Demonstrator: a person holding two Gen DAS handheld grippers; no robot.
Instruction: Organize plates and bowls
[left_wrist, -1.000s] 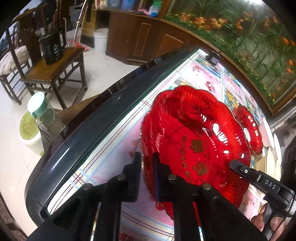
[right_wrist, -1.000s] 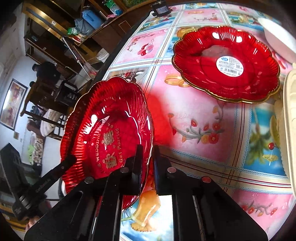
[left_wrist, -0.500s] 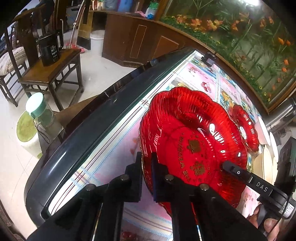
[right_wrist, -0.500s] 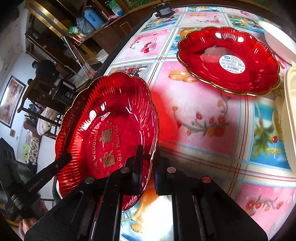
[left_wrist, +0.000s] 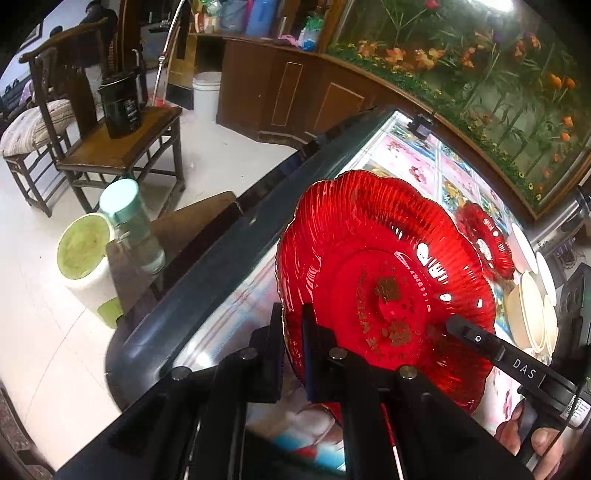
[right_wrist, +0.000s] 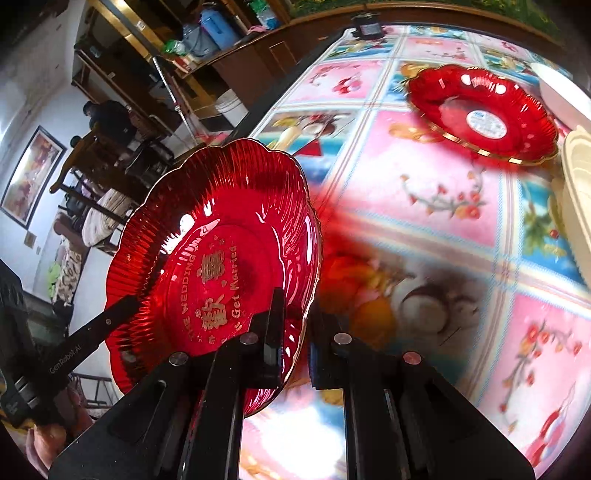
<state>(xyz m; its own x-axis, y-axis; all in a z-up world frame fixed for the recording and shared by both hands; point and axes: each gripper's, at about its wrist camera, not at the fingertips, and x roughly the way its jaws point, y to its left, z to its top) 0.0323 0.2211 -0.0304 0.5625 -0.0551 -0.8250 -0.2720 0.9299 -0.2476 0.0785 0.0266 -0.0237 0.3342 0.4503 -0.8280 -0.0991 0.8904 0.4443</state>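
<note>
**A:** What do the left tongs (left_wrist: 293, 338) have?

**B:** They pinch the near rim of a red scalloped plate (left_wrist: 384, 288), one finger on each face. The plate tilts above a flowered tablecloth (left_wrist: 417, 166), gold lettering in its centre.

**A:** And the right tongs (right_wrist: 295, 328)?

**B:** They grip the same plate (right_wrist: 218, 266) at the opposite edge, fingers closed across the gold-trimmed rim. In each view the other pair shows as a black bar crossing the plate's far side.

**A:** What lies beyond?

**B:** Ahead of the right tongs and off to their right, a second red plate (right_wrist: 484, 114) rests flat on the cloth, a white sticker in its middle. Just right of it stand cream bowls (right_wrist: 576, 184), stacked. Past the left tongs, left of the table's dark edge (left_wrist: 229, 258), a green-lidded bottle (left_wrist: 131, 225) sits on a low stand, with a wooden chair (left_wrist: 122, 147) farther back.
</note>
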